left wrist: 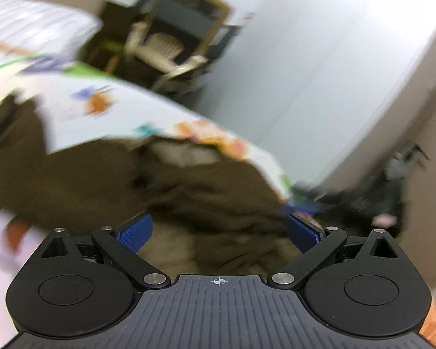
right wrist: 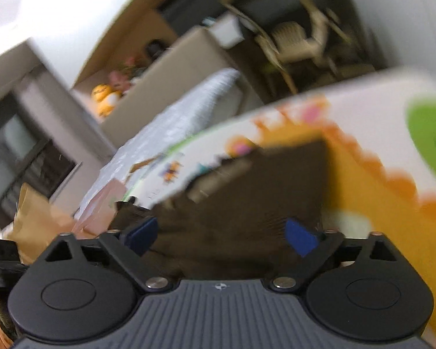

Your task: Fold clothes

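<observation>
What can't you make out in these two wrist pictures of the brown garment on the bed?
- Brown garment, left wrist view: motion blur hides what kind it is and its folds; the left hand-held gripper covers its near edge.
- Brown garment, right wrist view: blurred; the right hand-held gripper hides its near part.
- Printed sheet: pattern smeared.

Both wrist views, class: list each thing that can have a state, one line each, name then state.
left gripper: open, nothing pinched.
right gripper: open, nothing pinched.
brown garment: crumpled on the bed, not folded.
printed bedsheet: spread flat under the garment.
</observation>
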